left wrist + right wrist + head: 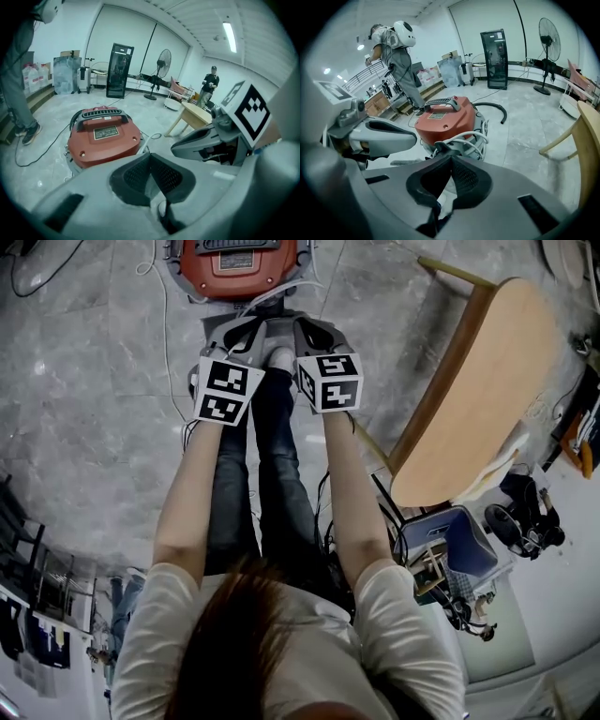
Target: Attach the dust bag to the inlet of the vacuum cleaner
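**Both grippers clenched above the vacuum.** A person (281, 643) looks steeply down at the left gripper (150, 157) and right gripper (451, 160), held side by side near the top centre of the head view. Their marker cubes (225, 390) are close together. Each gripper's own view shows its jaws clenched tip to tip, with nothing gripped between them.

The red vacuum (236, 263) sits on the grey floor (84, 381) at the top centre of the head view, just beyond the jaws and apart from them. It lies left of centre in the left gripper view and at centre in the right gripper view. There, a loop of white cable (461, 137) lies at its near side and a black hose (503, 116) curls off behind it to the right.

A wooden table (487, 381) stands at the right of the head view. A fan (163, 63) and a black cabinet (119, 70) stand at the back of the room. A second person (396, 51) stands at the upper left of the right gripper view.
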